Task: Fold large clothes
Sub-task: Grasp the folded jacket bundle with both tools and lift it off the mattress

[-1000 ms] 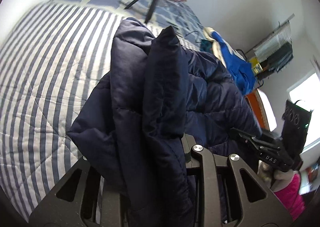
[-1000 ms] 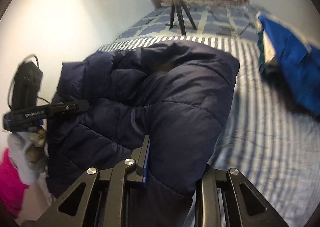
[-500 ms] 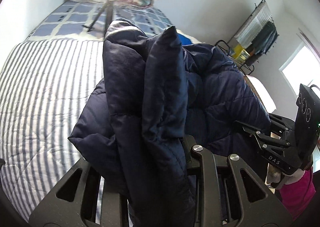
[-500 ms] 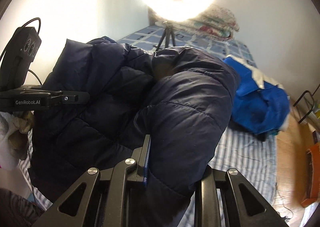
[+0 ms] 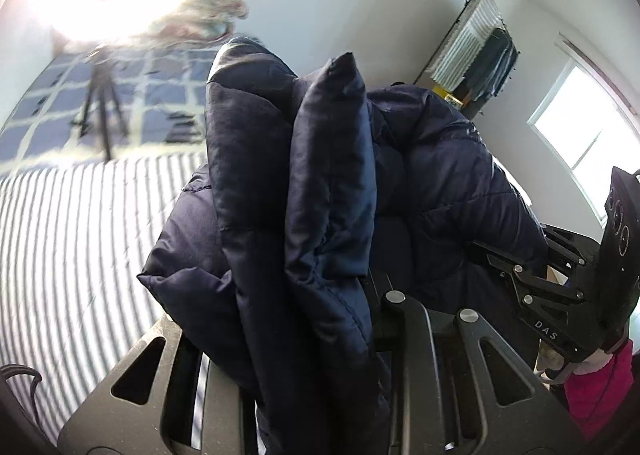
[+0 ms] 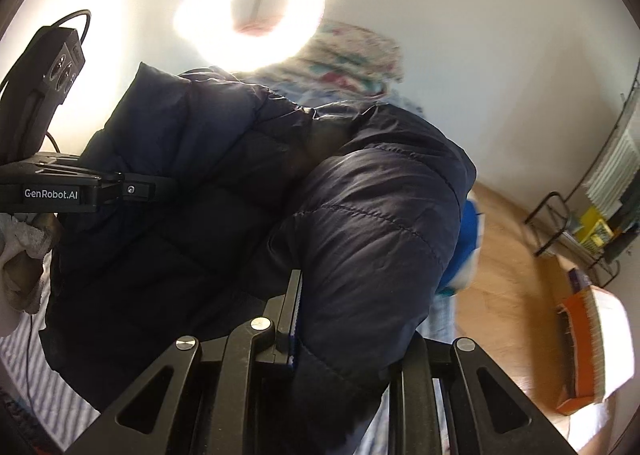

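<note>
A dark navy puffer jacket (image 5: 280, 191) hangs in the air between both grippers, above the striped bed (image 5: 72, 239). My left gripper (image 5: 304, 335) is shut on a bunched fold of the jacket; its fingertips are hidden by the fabric. My right gripper (image 6: 344, 319) is shut on another padded part of the jacket (image 6: 360, 223). The right gripper also shows at the right of the left wrist view (image 5: 532, 279), and the left gripper at the left of the right wrist view (image 6: 132, 189). The jacket sags between them.
A ring light (image 6: 252, 11) on a tripod (image 5: 100, 111) stands on the bed's far end, near folded bedding (image 6: 352, 55). A blue garment (image 6: 464, 247) lies on the bed. A clothes rack (image 5: 480, 55), a window (image 5: 580, 127) and wooden floor (image 6: 512, 263) are to the right.
Both grippers have lifted and tilted upward with the jacket. The views swung from the bed toward the wall, the ring light and the room's right side.
</note>
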{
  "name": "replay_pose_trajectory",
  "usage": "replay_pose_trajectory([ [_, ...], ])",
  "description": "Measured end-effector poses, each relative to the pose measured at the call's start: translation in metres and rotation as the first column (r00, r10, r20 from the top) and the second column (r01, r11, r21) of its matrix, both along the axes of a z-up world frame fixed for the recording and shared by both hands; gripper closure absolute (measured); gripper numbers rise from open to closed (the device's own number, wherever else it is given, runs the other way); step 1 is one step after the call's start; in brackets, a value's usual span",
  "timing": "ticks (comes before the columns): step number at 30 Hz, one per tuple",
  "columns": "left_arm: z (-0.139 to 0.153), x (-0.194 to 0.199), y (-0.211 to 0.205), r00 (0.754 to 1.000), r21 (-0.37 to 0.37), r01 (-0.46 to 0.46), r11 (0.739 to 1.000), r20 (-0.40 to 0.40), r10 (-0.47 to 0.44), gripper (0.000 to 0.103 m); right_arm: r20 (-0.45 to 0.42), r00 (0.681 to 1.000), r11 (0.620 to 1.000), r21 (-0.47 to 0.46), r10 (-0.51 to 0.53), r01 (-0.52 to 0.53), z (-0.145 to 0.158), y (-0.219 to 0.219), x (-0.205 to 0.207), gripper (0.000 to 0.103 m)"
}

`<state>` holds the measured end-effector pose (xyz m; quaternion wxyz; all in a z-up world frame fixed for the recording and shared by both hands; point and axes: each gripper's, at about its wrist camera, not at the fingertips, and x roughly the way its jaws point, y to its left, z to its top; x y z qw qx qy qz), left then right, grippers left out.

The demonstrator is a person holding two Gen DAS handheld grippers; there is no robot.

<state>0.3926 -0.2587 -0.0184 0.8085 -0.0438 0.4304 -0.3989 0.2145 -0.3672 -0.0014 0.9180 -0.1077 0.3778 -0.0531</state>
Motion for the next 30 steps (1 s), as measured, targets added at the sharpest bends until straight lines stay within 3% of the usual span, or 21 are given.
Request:
replay_pose_trajectory([
  [12, 0.007, 0.084, -0.113, 0.99, 0.02, 0.076, 0.997, 0.114, -0.078, 0.079, 0.057, 0.99, 0.988, -0.077, -0.129, 0.133, 0.01, -0.091, 0.089, 0.084],
  [21, 0.024, 0.153, -0.162, 0.987, -0.03, 0.036, 0.999, 0.156, -0.031, 0.079, 0.123, 0.983, 0.971, -0.182, -0.136, 0.157, 0.038, -0.148, 0.169, 0.084],
  [30, -0.014, 0.202, -0.196, 0.993, -0.018, -0.024, 1.0, 0.115, 0.026, 0.079, 0.11, 0.987, 0.974, -0.181, -0.117, 0.136, 0.005, -0.187, 0.24, 0.085],
])
